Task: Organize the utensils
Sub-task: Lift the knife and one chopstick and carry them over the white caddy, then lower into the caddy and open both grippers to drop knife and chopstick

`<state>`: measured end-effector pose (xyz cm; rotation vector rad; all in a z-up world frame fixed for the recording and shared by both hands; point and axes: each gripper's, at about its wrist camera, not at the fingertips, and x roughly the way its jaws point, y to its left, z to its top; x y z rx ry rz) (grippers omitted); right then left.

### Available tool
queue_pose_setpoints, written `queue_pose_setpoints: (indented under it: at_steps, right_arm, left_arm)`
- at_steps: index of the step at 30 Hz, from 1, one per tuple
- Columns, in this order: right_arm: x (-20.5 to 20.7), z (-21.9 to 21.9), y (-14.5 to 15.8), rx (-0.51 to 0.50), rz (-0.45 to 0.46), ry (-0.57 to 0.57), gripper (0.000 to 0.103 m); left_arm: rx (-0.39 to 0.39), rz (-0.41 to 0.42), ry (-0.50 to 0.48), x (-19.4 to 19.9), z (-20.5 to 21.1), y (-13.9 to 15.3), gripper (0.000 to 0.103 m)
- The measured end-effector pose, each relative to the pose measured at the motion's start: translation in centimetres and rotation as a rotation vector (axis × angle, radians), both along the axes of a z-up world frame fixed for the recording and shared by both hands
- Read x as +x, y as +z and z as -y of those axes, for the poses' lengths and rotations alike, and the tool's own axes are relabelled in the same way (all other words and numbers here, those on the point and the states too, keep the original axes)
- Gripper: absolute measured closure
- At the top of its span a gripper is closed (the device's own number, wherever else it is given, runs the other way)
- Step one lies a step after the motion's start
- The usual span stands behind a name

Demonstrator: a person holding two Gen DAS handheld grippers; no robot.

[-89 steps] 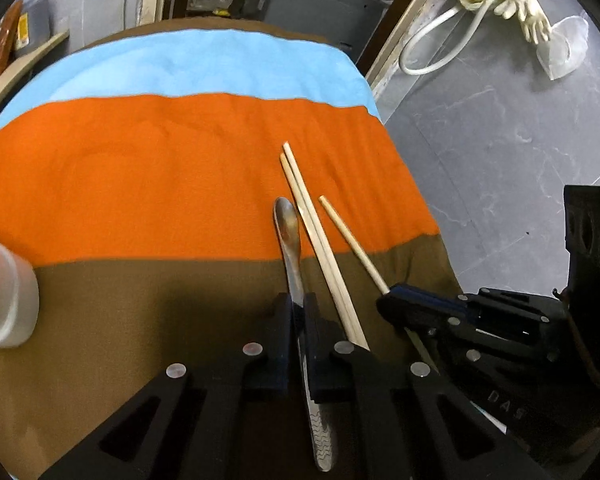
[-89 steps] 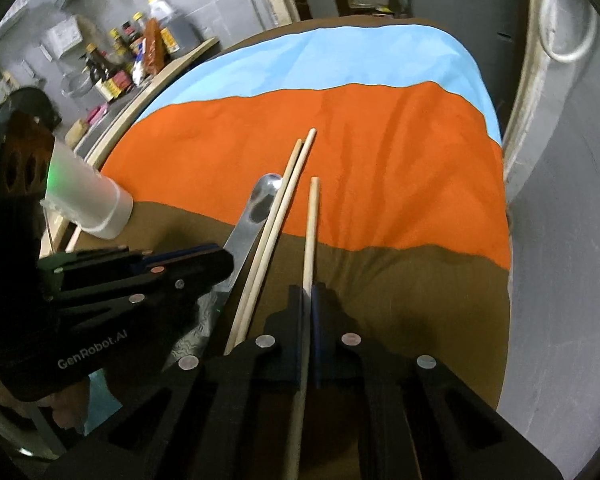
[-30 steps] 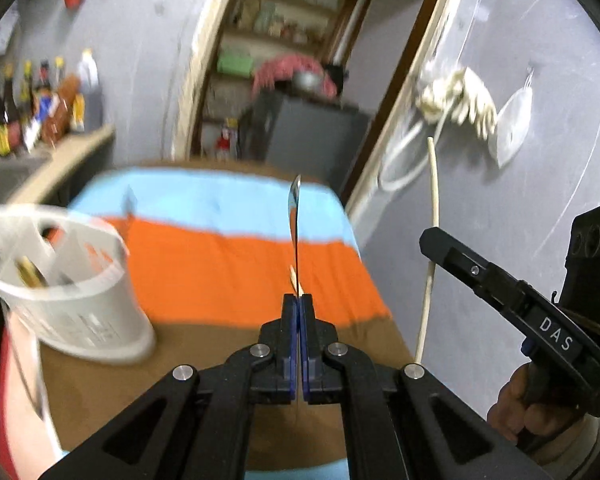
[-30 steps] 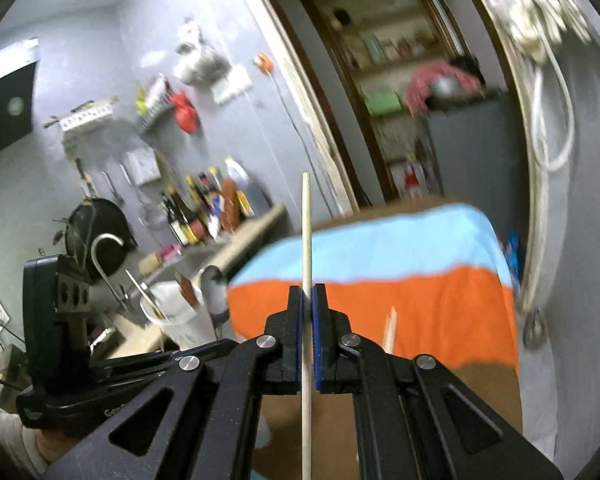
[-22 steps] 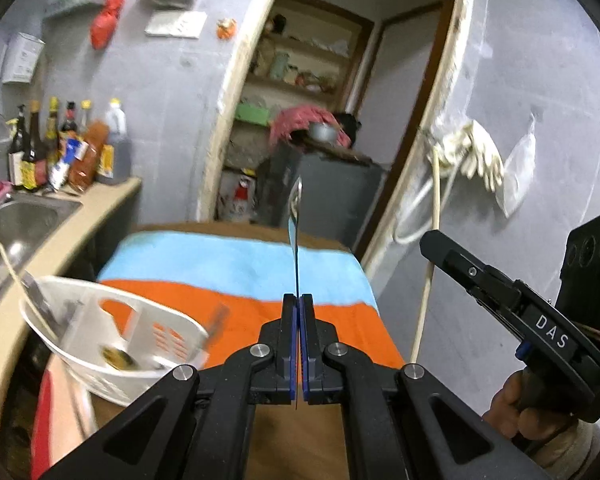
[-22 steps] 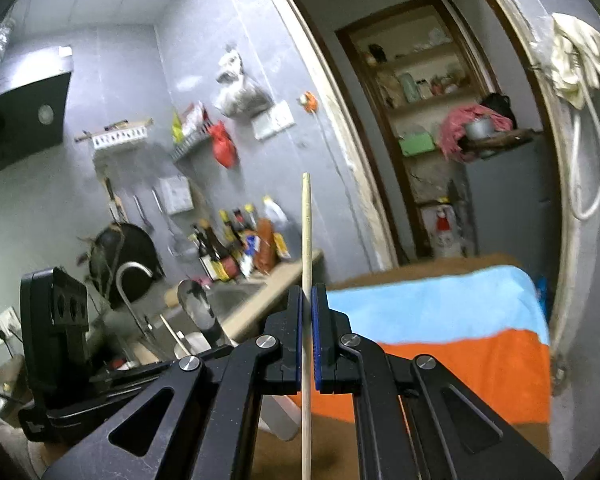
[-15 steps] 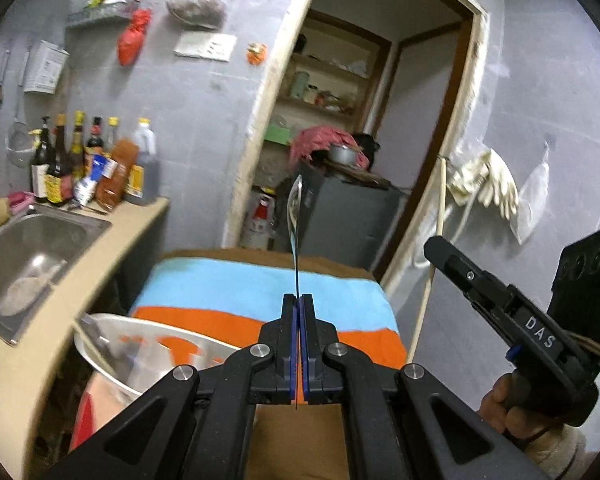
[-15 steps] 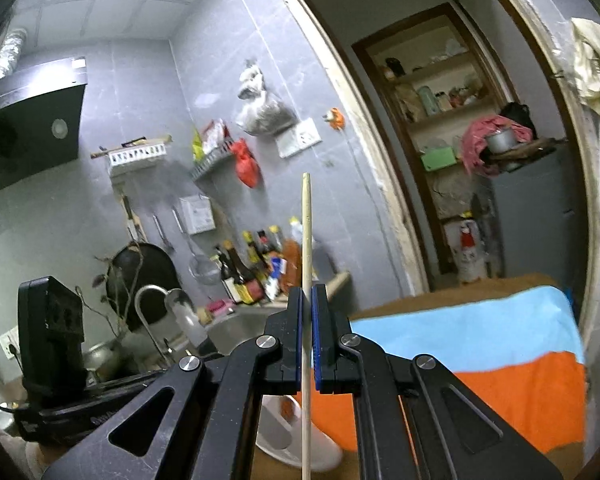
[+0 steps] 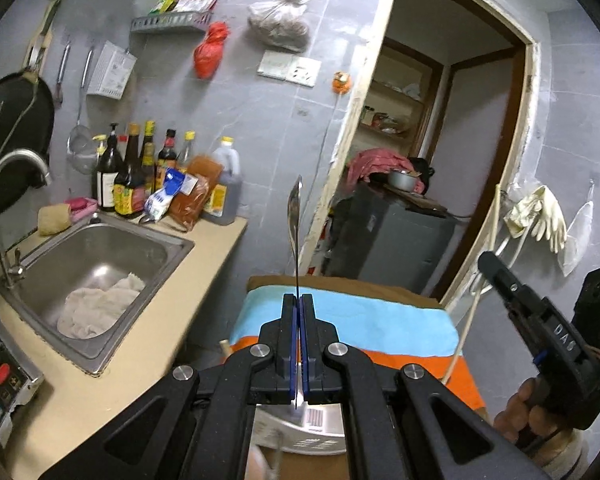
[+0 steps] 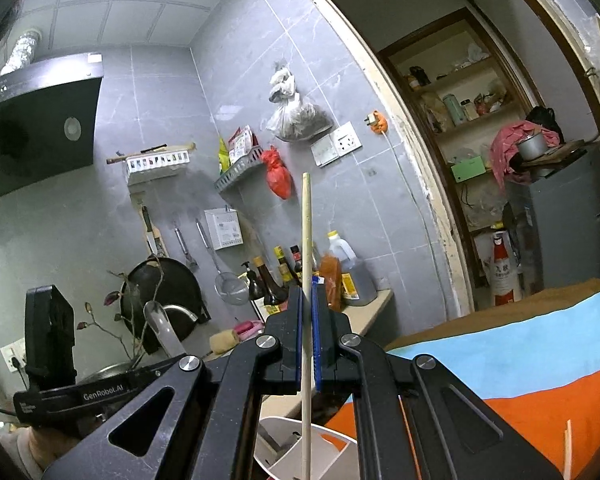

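Spoon (image 9: 295,216) clamped edge-on in the left claw (image 9: 299,312), bowl up against the tiled wall; handle end lost among the black arms below. Seen from the right wrist only as a blurred bowl (image 10: 159,322) above the left claw's body. Chopstick (image 10: 307,280) pinched upright in the right claw (image 10: 308,308), lower end crossing in front of the white holder (image 10: 340,446). In the left view just a thin pale line (image 9: 474,300) beside the right claw (image 9: 487,259). Holder mostly hidden under both claws: rim and inner dividers in part, contents impossible to make out; barcode label (image 9: 315,417) showing in the left view. Striped cloth (image 9: 360,318) on the table, 1 more stick tip (image 10: 567,446) at the right view's bottom edge, rest cut off. Sink (image 9: 96,272) holding a white rag (image 9: 96,308). Bottles (image 9: 156,176) in a row behind it.
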<state>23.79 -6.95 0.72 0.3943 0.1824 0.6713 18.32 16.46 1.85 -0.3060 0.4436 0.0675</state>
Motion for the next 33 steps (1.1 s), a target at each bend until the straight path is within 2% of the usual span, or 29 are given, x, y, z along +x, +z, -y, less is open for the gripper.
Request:
queue_pose_setpoints:
  at_steps: [7,15,24,33]
  right_arm:
    - [0.3,-1.3,-1.2,-0.034,-0.028,-0.043,0.099]
    - [0.8,-1.4,-1.8,-0.056,-0.052,-0.073,0.099]
    - [1.0,-1.5,-2.3,-0.075,-0.063,-0.086,0.099]
    - [1.3,-1.3,-3.2,-0.041,-0.047,-0.093,0.099]
  left_arm:
    - [-0.038,-0.022,-0.037,1.3,-0.9,-2.5,0.101]
    - [-0.013,-0.009,-0.071,3.2,-0.5,-4.6,0.101]
    - [-0.043,-0.045,-0.079,4.3,-0.2,-6.7,0.101]
    - [-0.042,-0.073,-0.093,4.8,0.1,-8.3,0.101]
